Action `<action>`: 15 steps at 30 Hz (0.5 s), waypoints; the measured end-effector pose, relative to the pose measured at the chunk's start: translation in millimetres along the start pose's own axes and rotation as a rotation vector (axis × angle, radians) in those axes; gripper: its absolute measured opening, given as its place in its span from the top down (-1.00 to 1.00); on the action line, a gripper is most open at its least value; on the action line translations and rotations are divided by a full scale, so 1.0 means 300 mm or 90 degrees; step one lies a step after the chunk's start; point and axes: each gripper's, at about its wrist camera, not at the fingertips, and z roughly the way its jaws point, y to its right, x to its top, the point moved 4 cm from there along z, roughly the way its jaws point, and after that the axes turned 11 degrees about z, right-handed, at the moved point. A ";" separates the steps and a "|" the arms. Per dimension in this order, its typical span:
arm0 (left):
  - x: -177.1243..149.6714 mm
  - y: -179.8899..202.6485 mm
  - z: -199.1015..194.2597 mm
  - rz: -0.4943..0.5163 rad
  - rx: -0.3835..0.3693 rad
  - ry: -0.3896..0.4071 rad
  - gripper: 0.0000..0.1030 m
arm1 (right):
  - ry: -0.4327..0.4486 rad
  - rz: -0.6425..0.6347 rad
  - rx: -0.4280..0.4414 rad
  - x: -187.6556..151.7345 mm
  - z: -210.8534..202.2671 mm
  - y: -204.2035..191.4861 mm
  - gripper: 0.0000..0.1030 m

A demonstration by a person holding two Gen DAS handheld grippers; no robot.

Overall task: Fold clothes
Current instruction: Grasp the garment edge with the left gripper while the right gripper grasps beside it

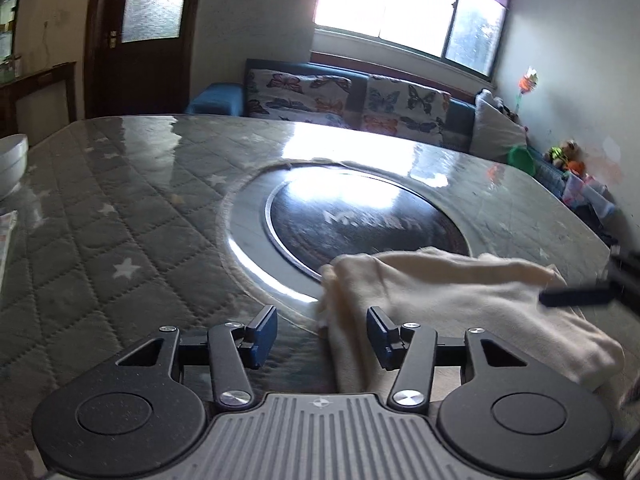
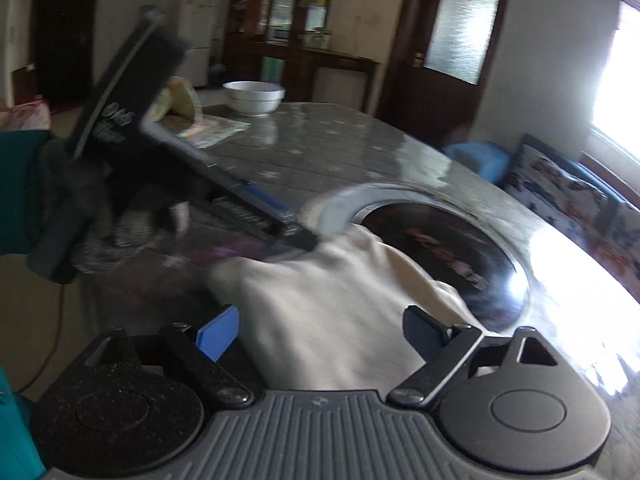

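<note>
Folding a cream cloth (image 1: 460,300) on the table (image 1: 120,220)

Both grippers, left (image 1: 322,334) and right (image 2: 320,330), are standing apart, gripping nothing; the cloth is lying bunched beside the round inset, looking partly folded and needing more folds.

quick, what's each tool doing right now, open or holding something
Left tool: open, holding nothing; the edge of the cream cloth lies between its pads.
Right tool: open wide over the cream cloth, gripping nothing.
</note>
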 end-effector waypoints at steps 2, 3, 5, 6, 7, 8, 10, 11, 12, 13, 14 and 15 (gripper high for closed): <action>0.004 -0.026 -0.013 -0.016 0.005 0.001 -0.03 | 0.001 -0.016 0.013 0.009 0.018 -0.039 -0.72; 0.004 -0.037 -0.020 -0.024 0.006 0.001 -0.03 | 0.000 -0.018 0.018 0.012 0.026 -0.058 -0.66; 0.001 -0.055 -0.031 -0.041 0.004 0.000 -0.03 | -0.006 -0.025 0.030 0.013 0.044 -0.087 -0.59; -0.001 -0.061 -0.035 -0.050 0.001 -0.002 -0.03 | -0.008 -0.035 0.032 0.010 0.053 -0.104 -0.55; -0.004 -0.066 -0.038 -0.058 -0.003 -0.003 -0.03 | -0.010 -0.044 0.034 0.007 0.062 -0.121 -0.50; -0.007 -0.070 -0.041 -0.066 -0.006 -0.005 -0.03 | -0.012 -0.049 0.035 0.006 0.067 -0.129 -0.46; -0.012 -0.077 -0.043 -0.082 -0.014 -0.009 -0.03 | -0.017 -0.060 0.040 0.002 0.084 -0.153 -0.31; -0.013 -0.079 -0.042 -0.090 -0.018 -0.012 -0.03 | -0.020 -0.065 0.034 -0.001 0.095 -0.161 -0.28; -0.015 -0.081 -0.041 -0.098 -0.023 -0.014 -0.03 | -0.023 -0.071 0.027 -0.004 0.106 -0.169 -0.17; -0.016 -0.083 -0.041 -0.107 -0.027 -0.016 -0.03 | -0.026 -0.076 0.021 -0.006 0.116 -0.177 -0.07; -0.016 -0.082 -0.040 -0.114 -0.034 -0.018 -0.03 | -0.026 -0.076 0.017 -0.008 0.119 -0.177 -0.04; -0.015 -0.081 -0.040 -0.121 -0.042 -0.019 -0.03 | -0.026 -0.075 0.014 -0.010 0.121 -0.177 0.07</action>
